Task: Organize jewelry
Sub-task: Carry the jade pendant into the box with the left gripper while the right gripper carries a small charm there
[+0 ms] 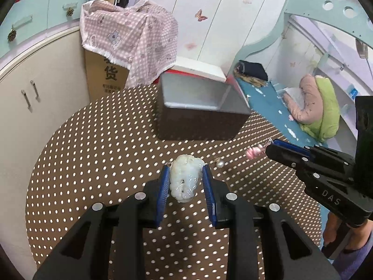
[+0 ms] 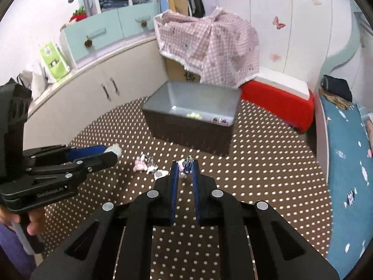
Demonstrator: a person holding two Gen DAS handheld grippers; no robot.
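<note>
My left gripper [image 1: 186, 175] is shut on a pale white-green jade pendant [image 1: 185, 177] above the brown dotted tablecloth [image 1: 105, 163]. It also shows in the right wrist view [image 2: 112, 155], with the pendant [image 2: 114, 150] poking out at its tip. My right gripper [image 2: 184, 168] is shut on a small pink charm with a metal clasp [image 2: 186, 164]. In the left wrist view the right gripper [image 1: 270, 148] holds that pink charm [image 1: 254, 152] at its tip. An open grey box [image 2: 193, 102] stands further back with a few small pieces inside.
Loose pink and white charms [image 2: 146, 164] lie on the cloth between the grippers. A pearl piece [image 1: 220, 162] lies right of the pendant. A red and white box [image 2: 279, 98], a cloth-covered carton [image 2: 209, 46], cabinets [image 2: 93, 98] and a bed [image 2: 349, 163] surround the table.
</note>
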